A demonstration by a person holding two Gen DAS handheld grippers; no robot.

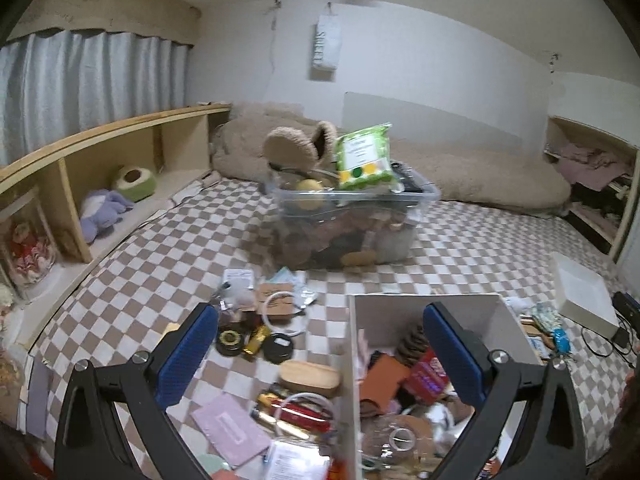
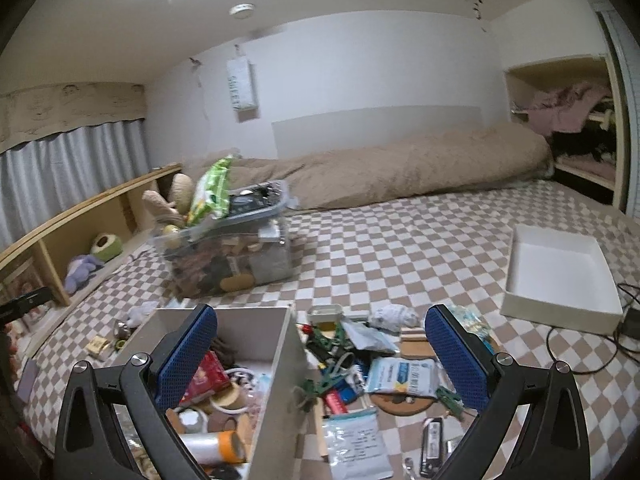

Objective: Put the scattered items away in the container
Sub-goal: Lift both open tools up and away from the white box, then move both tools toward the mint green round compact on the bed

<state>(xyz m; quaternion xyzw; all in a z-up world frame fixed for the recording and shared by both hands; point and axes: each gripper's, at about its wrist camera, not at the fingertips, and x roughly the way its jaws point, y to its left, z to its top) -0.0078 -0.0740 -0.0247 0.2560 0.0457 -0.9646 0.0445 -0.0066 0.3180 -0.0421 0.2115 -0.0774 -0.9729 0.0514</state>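
The container (image 1: 432,312), an open white box with tall walls, sits on the checked bed cover near the bed's near edge, and it already holds a good heap: an orange-brown pouch (image 1: 386,372), a red packet (image 1: 426,374), a pine cone (image 1: 412,338) and rolls of tape (image 2: 230,398), among smaller bits too jumbled to name. On the side of the box toward the shelf lies one scatter: a wooden oval lid or case (image 1: 310,376), a pink card (image 1: 230,430), two round black tins (image 1: 280,346), a white ring on a brown card (image 1: 280,304). On the opposite side, toward the bed's far side edge, lies a second scatter, seen best from the right wrist: a blue-and-white sachet (image 2: 402,374), a clear zip bag with a printed slip (image 2: 356,446), green clips (image 2: 320,384), a cork coaster (image 2: 400,402), a crumpled white cloth (image 2: 394,316). The left gripper (image 1: 320,356) hovers over the box's wall, jaws wide apart and holding nothing; the right gripper (image 2: 320,356) hovers likewise over the box's other wall, jaws apart and empty. By my reckoning the job is partway done: the box is perhaps half filled, but both scatters remain sizeable. Farther up the bed stands a clear plastic tub (image 1: 348,220), overfull, and an empty white tray (image 2: 560,276) rests near the side edge.
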